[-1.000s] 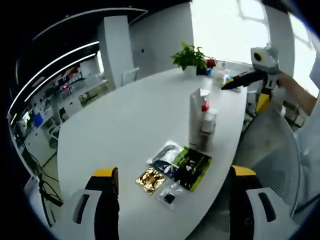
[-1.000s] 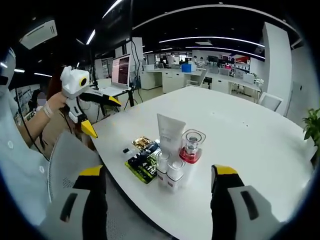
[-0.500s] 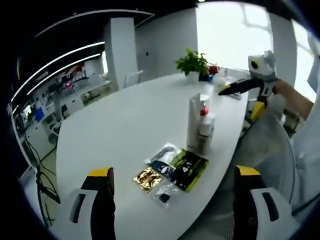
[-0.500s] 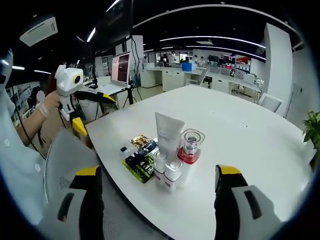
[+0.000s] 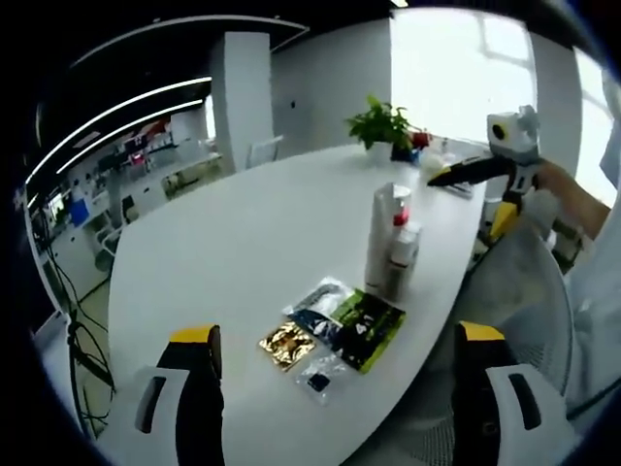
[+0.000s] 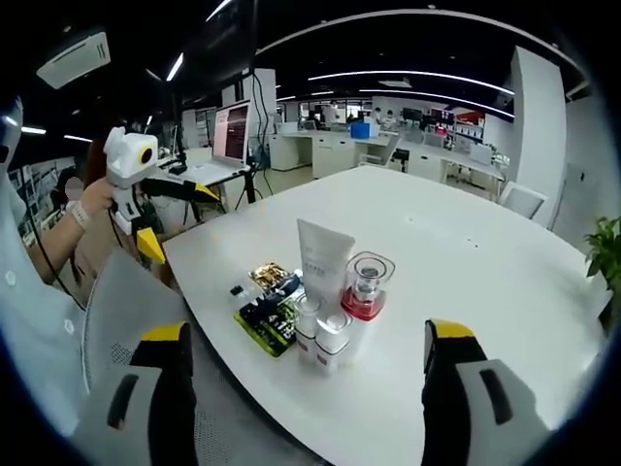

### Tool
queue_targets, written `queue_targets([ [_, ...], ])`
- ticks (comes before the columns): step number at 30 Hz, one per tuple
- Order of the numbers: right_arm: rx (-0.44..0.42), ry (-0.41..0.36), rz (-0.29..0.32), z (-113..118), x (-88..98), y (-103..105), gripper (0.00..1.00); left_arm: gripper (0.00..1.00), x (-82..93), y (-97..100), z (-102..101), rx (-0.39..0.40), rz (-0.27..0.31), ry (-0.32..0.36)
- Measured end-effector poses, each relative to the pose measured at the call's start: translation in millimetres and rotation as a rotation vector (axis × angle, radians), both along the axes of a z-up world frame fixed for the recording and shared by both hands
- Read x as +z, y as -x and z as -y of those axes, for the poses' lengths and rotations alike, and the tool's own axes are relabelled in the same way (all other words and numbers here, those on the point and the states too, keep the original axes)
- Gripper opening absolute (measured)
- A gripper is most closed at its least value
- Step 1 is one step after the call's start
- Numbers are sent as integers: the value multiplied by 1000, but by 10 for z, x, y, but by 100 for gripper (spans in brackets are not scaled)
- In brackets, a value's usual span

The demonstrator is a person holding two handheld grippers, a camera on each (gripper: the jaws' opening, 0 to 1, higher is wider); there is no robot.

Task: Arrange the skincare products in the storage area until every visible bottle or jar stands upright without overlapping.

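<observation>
On the white table (image 6: 466, 243) stands a tight cluster of skincare items: a tall white tube (image 6: 324, 262), a clear bottle with a red collar (image 6: 365, 287) and two small white bottles (image 6: 321, 334), all upright. The left gripper view shows the same cluster, the tube (image 5: 385, 233) tallest. Flat sachets (image 5: 335, 325) lie beside them, black-green, gold and clear; they are also in the right gripper view (image 6: 267, 303). My left gripper (image 5: 335, 408) is open, well short of the sachets. My right gripper (image 6: 306, 398) is open, near the table edge. Each gripper appears in the other's view, held in a hand (image 6: 146, 184) (image 5: 500, 160).
A grey mesh chair back (image 6: 121, 311) sits at the table edge between the person and the products. A potted plant (image 5: 383, 124) and small items stand at the table's far end. A monitor (image 6: 236, 134) and office desks lie behind.
Both views have drifted slightly with the hands. The products and sachets stand where they were, and both grippers stay open.
</observation>
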State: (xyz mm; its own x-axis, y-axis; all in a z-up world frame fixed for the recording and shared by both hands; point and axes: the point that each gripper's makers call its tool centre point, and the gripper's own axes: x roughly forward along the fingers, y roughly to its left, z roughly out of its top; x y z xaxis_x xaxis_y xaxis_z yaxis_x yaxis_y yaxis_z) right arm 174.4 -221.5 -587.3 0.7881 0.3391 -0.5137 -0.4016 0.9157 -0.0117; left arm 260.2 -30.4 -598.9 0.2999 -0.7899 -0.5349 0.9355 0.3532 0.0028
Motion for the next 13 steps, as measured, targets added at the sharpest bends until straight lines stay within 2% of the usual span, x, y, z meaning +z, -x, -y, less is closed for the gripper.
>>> queue_targets([
  [13, 1, 1, 2, 9, 2, -9, 100, 97, -8, 20, -21, 5, -16, 4],
])
